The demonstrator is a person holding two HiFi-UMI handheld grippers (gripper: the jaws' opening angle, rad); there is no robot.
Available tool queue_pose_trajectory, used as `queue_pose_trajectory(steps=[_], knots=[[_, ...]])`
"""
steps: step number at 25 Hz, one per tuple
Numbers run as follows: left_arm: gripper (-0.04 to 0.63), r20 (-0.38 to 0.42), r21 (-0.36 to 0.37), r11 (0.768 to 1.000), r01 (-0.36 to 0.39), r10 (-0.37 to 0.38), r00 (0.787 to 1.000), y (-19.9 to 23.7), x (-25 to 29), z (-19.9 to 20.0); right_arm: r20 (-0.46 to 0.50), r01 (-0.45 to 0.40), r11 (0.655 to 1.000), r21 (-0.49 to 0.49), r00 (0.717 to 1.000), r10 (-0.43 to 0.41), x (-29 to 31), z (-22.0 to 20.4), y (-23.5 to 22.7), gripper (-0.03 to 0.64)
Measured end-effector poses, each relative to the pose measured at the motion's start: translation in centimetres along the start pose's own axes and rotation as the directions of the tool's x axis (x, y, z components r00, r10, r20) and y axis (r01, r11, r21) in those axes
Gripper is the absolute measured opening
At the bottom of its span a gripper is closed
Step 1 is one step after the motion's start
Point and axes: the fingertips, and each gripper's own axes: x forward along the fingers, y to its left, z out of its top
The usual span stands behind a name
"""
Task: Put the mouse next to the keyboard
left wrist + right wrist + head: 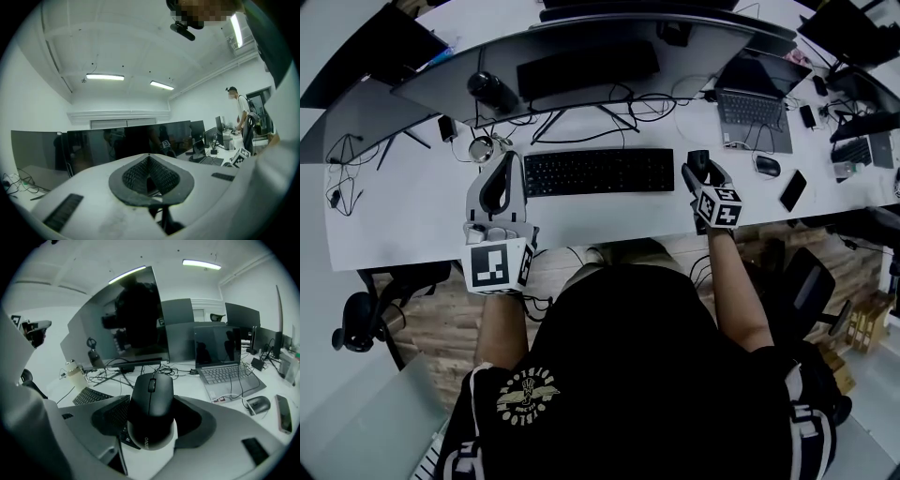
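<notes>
A black wired mouse sits between the jaws of my right gripper, which is shut on it. In the head view the mouse and right gripper are just past the right end of the black keyboard, which lies on the white desk. I cannot tell whether the mouse touches the desk. The keyboard also shows at the lower left of the right gripper view. My left gripper is left of the keyboard, tilted upward. Its pads meet, shut, with nothing between them.
A wide curved monitor stands behind the keyboard on a stand with tangled cables. At the right lie an open laptop, a second mouse and a phone. A small white bottle stands near the left gripper's tips.
</notes>
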Motion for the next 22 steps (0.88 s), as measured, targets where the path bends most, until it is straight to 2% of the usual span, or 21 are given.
queue_pose_trajectory(steps=[12, 22], knots=[[0.002, -0.059, 0.003, 1.000, -0.002, 0.002, 0.998, 0.3, -0.5, -1.1, -0.208, 0.041, 0.998, 0.040, 0.978, -0.032, 4.3, -7.8, -2.1, 0.288], [0.002, -0.090, 0.008, 1.000, -0.007, 0.007, 0.996, 0.5, -0.6, -2.2, -0.287, 0.091, 0.995, 0.038, 0.955, -0.077, 6.5, -10.3, -3.6, 0.288]])
